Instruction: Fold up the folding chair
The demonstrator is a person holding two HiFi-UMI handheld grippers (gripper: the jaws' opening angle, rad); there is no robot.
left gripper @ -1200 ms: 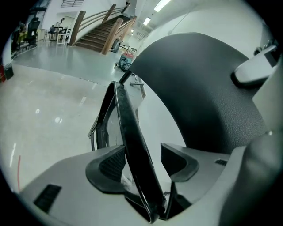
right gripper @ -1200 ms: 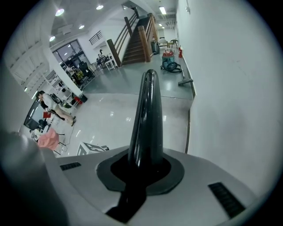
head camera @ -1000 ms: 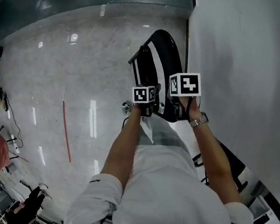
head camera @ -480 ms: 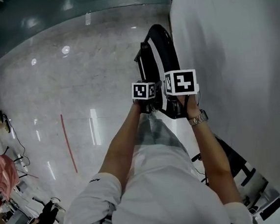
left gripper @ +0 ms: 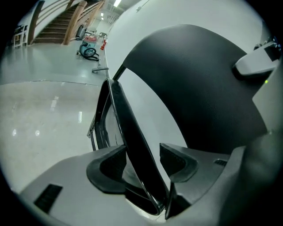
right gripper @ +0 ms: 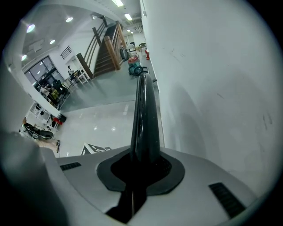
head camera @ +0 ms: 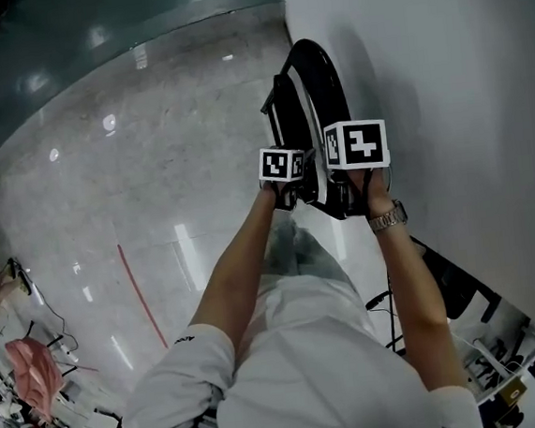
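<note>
Polished stone floor (head camera: 134, 193) runs up to a white wall (head camera: 461, 77), and the black folding chair (head camera: 322, 76) is folded flat, upright, just beside that wall. On its thin top edge the right hand-held gripper (right gripper: 142, 165) pinches tight. Meanwhile the left hand-held gripper (left gripper: 143, 160) is spread, a frame bar running between its jaws, one pad clear of it.
</note>
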